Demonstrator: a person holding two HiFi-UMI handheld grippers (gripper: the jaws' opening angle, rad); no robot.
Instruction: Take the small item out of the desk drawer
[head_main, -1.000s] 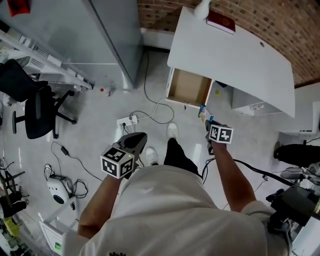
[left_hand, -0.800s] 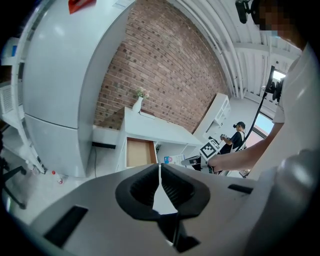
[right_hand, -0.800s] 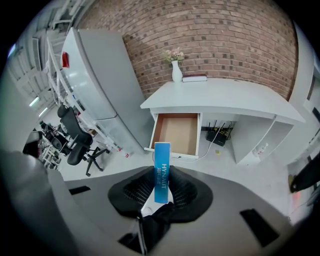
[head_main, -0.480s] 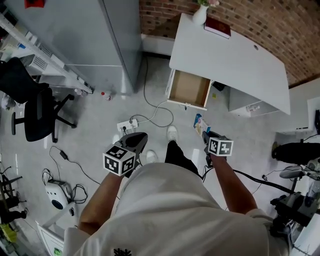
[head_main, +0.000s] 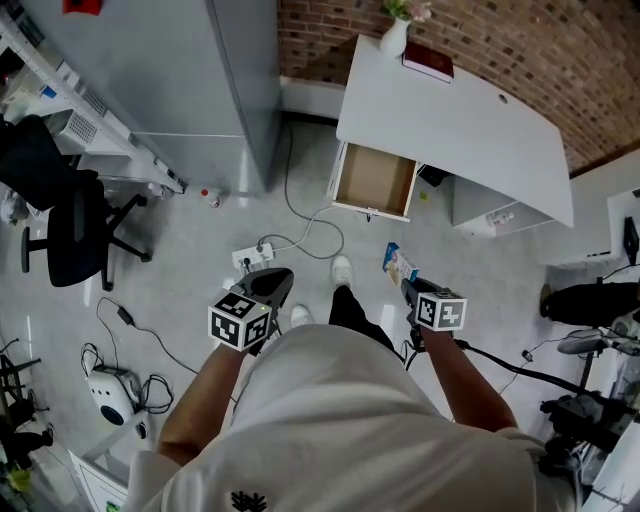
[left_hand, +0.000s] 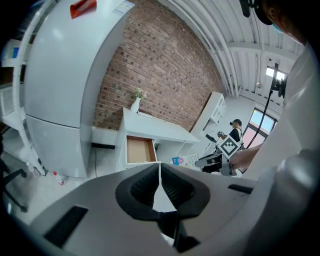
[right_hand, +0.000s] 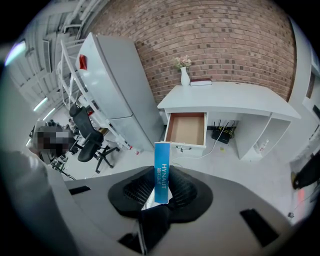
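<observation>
Box (right_hand: 161, 162) (blue, lettered HYNAUT) pinched by right hand-held gripper (right_hand: 161, 184) — left hand-held gripper (left_hand: 159, 170) pressed together.

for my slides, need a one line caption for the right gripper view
Right gripper holding a slim blue box, the open desk drawer and white desk beyond.

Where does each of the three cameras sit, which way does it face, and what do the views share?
Head view: on the person's head, facing steeply down at desk and open drawer; torso, forearms, left gripper, right gripper show.
Left gripper view: on the left gripper, looking along its shut jaws toward the desk.
Right gripper view: on the right gripper, looking along jaws shut on a blue box.
Shared: all show the drawer.
</observation>
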